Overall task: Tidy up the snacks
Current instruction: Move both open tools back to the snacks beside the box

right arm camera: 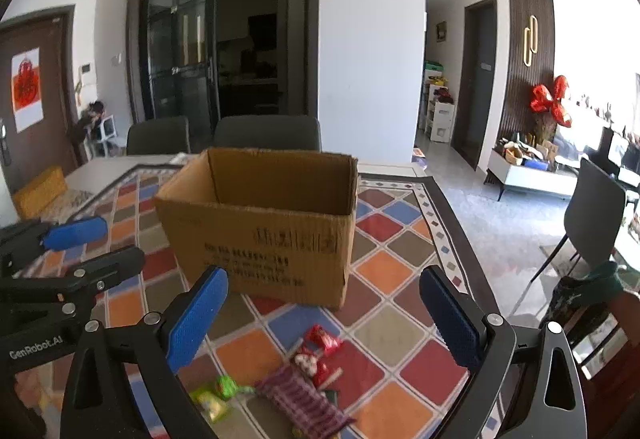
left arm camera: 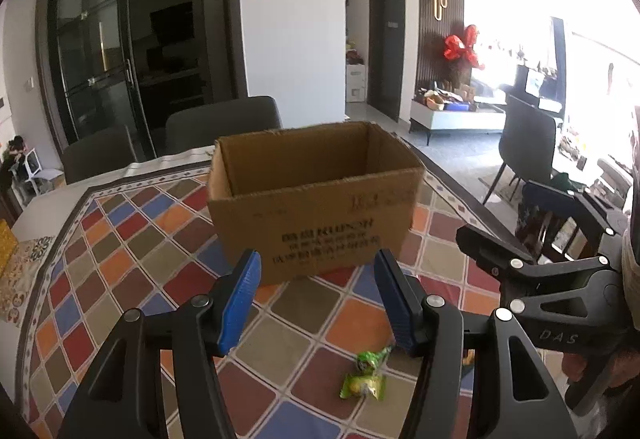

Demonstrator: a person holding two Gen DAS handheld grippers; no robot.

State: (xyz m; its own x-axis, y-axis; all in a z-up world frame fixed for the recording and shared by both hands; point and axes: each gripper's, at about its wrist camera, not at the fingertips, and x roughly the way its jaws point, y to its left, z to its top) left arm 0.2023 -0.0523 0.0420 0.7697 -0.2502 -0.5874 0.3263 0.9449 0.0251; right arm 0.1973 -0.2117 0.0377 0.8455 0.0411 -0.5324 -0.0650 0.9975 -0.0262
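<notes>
An open cardboard box (left arm camera: 316, 215) stands on the patterned tablecloth; it also shows in the right wrist view (right arm camera: 260, 235). My left gripper (left arm camera: 316, 303) is open and empty, in front of the box. Green snack packets (left arm camera: 366, 373) lie on the cloth just below it. My right gripper (right arm camera: 324, 319) is open and empty, above a pile of snacks: red packets (right arm camera: 320, 353), a purple striped packet (right arm camera: 304, 401) and green packets (right arm camera: 216, 397). The right gripper shows at the right of the left wrist view (left arm camera: 560, 279); the left gripper shows at the left of the right wrist view (right arm camera: 72, 251).
The table (left arm camera: 120, 239) carries a checked cloth in red, orange, blue and brown. Grey chairs (right arm camera: 264, 133) stand behind the far edge, and another chair (right arm camera: 592, 215) stands on the floor to the right. A yellow box (right arm camera: 40, 195) sits at the table's far left.
</notes>
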